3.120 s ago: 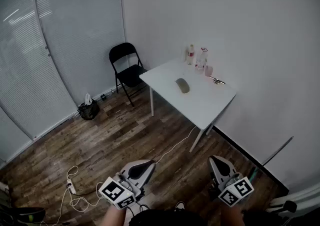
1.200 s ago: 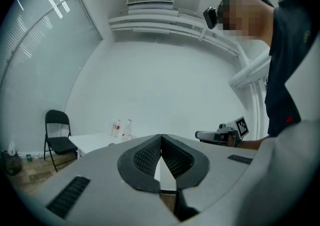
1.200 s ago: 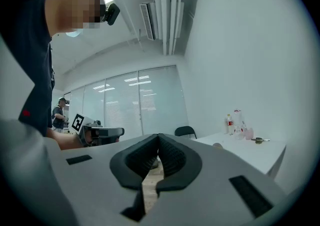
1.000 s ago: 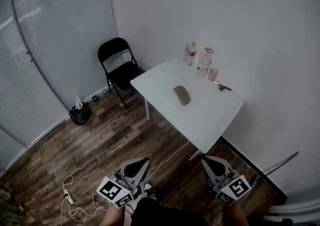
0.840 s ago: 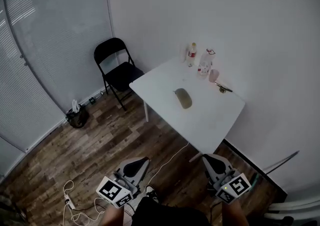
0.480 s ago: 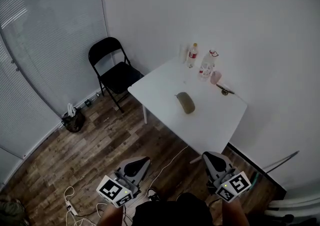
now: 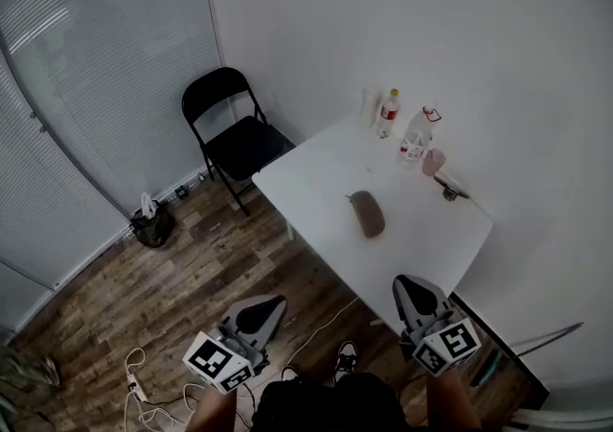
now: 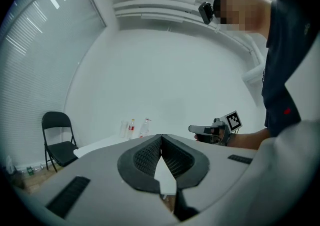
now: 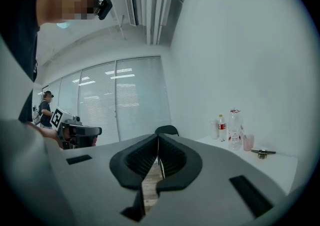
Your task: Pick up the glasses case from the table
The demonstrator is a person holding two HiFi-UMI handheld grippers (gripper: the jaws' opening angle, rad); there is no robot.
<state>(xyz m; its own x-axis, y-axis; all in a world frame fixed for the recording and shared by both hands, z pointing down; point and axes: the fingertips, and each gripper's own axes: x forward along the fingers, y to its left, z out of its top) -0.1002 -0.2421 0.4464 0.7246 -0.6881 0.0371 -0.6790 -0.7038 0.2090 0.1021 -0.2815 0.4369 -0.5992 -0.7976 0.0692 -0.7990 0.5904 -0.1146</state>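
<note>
The left gripper (image 7: 271,305) is held low in front of the person, its fingers (image 8: 145,157) pressed together with nothing between them. The tabletop (image 7: 316,176) lies ahead of their tips and off to the right, out of their reach.

The glasses case (image 7: 367,213) lies flat near the middle of that tabletop, apart from everything else on it. It is ahead and to the right of the left fingers, and ahead and slightly left of the right ones. Nothing touches it.

The right gripper (image 7: 408,283) is the nearer one, close to the tabletop's near edge. Its fingers (image 9: 172,157) are also closed tight and hold nothing. Two bottles (image 7: 415,138) and a pink cup (image 7: 434,162) stand far beyond them by the wall.

The step in hand looks like the approach — the grasp itself is not yet begun. The next move probably falls to the right gripper. It would need to spread its fingers wide and reach forward until they sit either side of the case's narrow width. Then it can close on the case and lift, keeping clear of the cup.
</note>
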